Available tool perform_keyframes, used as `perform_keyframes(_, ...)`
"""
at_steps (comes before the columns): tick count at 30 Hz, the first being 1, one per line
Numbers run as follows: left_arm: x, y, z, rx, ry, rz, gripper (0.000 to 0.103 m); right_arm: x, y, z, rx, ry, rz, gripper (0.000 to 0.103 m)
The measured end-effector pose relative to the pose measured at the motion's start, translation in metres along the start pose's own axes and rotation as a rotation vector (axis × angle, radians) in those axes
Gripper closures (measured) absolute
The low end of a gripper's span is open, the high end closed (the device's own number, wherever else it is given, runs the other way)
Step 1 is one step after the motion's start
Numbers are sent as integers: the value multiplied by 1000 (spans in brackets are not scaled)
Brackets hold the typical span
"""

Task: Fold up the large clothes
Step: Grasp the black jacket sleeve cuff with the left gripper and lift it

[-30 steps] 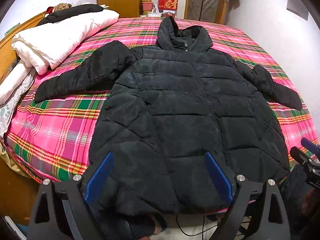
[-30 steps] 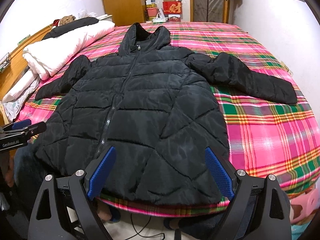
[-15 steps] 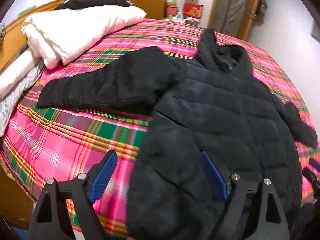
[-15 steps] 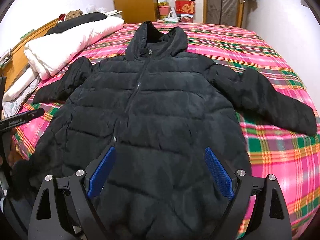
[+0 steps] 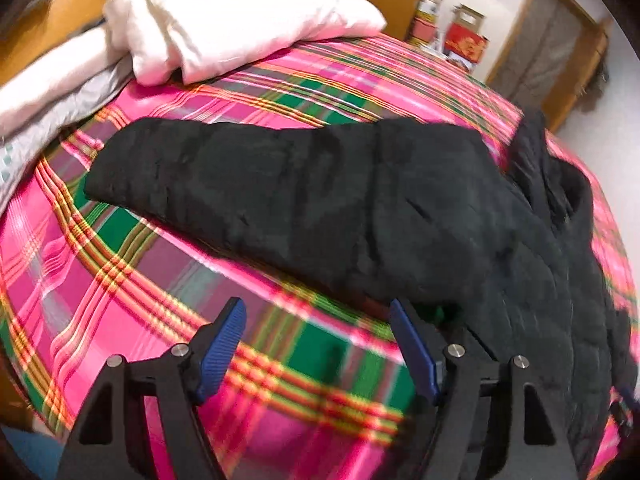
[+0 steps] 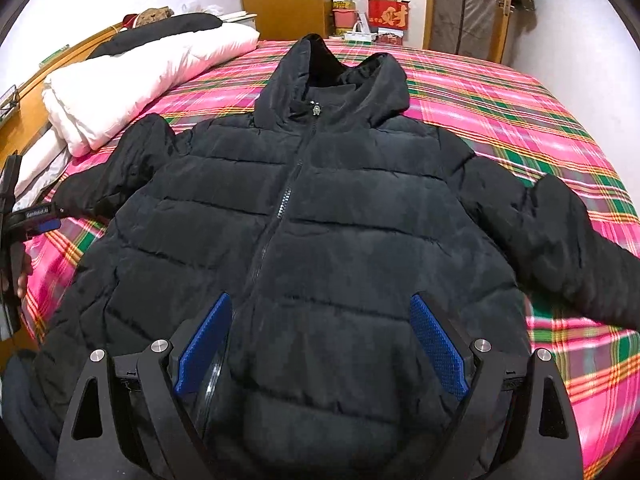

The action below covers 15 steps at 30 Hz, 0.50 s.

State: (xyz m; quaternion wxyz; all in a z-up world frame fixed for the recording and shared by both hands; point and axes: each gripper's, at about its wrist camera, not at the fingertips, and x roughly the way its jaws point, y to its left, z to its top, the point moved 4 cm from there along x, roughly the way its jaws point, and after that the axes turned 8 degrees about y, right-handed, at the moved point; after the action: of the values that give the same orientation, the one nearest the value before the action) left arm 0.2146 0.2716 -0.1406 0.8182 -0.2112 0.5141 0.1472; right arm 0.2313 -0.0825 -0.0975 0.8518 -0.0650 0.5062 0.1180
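on pink plaid bedspread point(image 6: 500, 112): black jacket point(image 6: 320, 220), white duvet point(image 6: 132, 80) beside.

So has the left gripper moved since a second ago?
Yes. The left gripper has swung off the black jacket's body toward its sleeve, nearer the white quilt. Its jaws have been closing, with only plaid sheet showing between them.

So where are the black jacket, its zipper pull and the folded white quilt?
Black jacket point(image 6: 344, 248): right wrist view, chest panel.
Zipper pull point(image 6: 316, 110): right wrist view, at the collar.
Folded white quilt point(image 6: 132, 84): right wrist view, top surface.
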Motion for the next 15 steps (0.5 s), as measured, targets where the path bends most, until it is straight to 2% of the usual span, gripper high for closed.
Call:
perform_keyframes(10, 46, 66, 34, -258, -7, -41, 28, 27, -1, 9, 4, 25, -12, 13)
perform_keyframes(12, 50, 74, 38, -293, -29, -50, 32, 32, -3, 9, 5, 32, -17, 13)
perform_keyframes(15, 54, 78, 46, -294, -64, -24, 40, 38, -6, 10, 12, 42, -24, 13)
